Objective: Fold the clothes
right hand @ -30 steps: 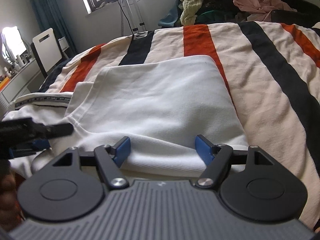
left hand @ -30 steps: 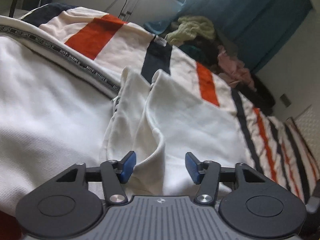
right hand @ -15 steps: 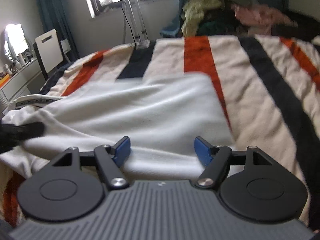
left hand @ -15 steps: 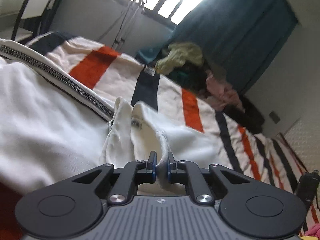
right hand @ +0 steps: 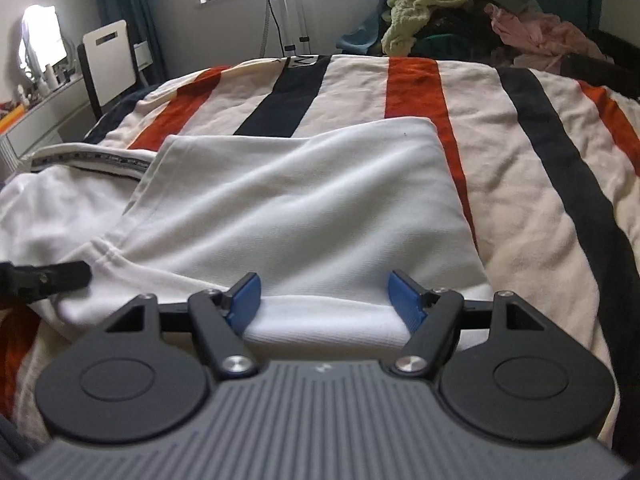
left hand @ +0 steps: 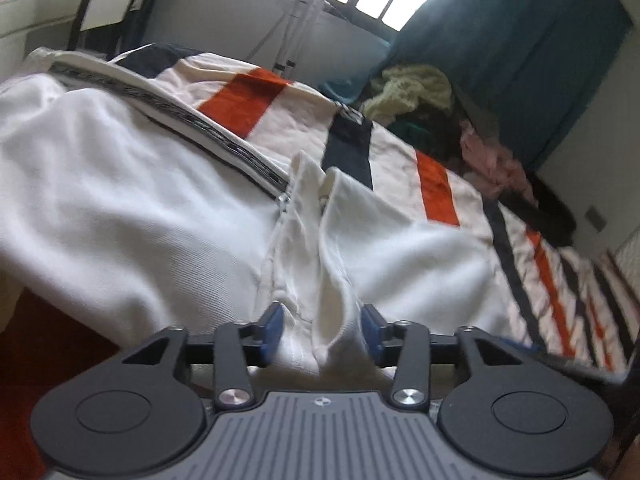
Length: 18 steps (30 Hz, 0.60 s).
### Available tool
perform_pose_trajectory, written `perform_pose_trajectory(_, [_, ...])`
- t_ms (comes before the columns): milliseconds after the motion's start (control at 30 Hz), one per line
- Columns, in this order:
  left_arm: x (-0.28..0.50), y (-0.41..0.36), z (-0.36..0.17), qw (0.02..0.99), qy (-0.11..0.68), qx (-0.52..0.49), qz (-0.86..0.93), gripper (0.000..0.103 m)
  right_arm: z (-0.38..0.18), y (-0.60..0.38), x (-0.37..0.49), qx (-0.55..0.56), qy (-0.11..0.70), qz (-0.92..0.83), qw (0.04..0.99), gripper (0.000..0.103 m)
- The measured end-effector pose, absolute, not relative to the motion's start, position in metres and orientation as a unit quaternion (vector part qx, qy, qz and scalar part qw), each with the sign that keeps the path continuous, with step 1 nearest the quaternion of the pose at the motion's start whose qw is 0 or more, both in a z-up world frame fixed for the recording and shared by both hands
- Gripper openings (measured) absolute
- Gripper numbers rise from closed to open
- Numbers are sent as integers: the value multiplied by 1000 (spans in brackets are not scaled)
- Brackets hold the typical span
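Note:
A white garment [left hand: 416,256] lies partly folded on a striped blanket [left hand: 280,120]. A black lettered trim band [left hand: 224,140] runs along its left part. My left gripper [left hand: 322,330] sits at the near hem, its jaws opening, with a raised ridge of white cloth between the blue pads. In the right wrist view the same garment [right hand: 300,200] shows a flat folded panel. My right gripper [right hand: 324,296] stands open over the panel's near folded edge, and cloth lies between its pads. A black finger [right hand: 68,276] of the left gripper shows at the far left.
A heap of loose clothes [right hand: 432,4] lies at the far end of the bed, below a teal curtain [left hand: 500,52]. A white chair [right hand: 112,64] and a dresser [right hand: 36,116] stand to the left. A metal stand [right hand: 288,12] rises by the window.
My left gripper shut on the cloth ridge half a second ago and has opened again, with the cloth still bunched between its pads. The right gripper has stayed open at the folded edge.

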State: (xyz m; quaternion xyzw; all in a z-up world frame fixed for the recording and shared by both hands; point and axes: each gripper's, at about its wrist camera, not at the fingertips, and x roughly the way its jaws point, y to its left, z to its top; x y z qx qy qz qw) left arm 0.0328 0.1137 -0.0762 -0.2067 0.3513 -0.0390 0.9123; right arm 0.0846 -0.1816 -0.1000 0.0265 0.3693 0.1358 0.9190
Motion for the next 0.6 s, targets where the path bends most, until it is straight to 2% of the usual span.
perform_pose_trajectory(33, [30, 120, -72, 914, 346, -212, -24, 80, -99, -182, 83, 28, 370, 135, 919, 72])
perform_pose_trajectory(167, [11, 162, -52, 917, 304, -250, 59, 88, -95, -183, 79, 40, 368, 136, 919, 72])
perform_pose_trajectory(233, [-1, 189, -47, 908, 288, -287, 100, 98, -94, -184, 79, 45, 368, 137, 918, 72])
perform_pose_trajectory(400, [-19, 245, -42, 876, 251, -373, 176, 101, -91, -187, 77, 61, 368, 143, 917, 72])
perform_pose_trajectory(600, [14, 283, -60, 854, 261, -407, 192, 101, -88, -187, 75, 69, 364, 149, 917, 72])
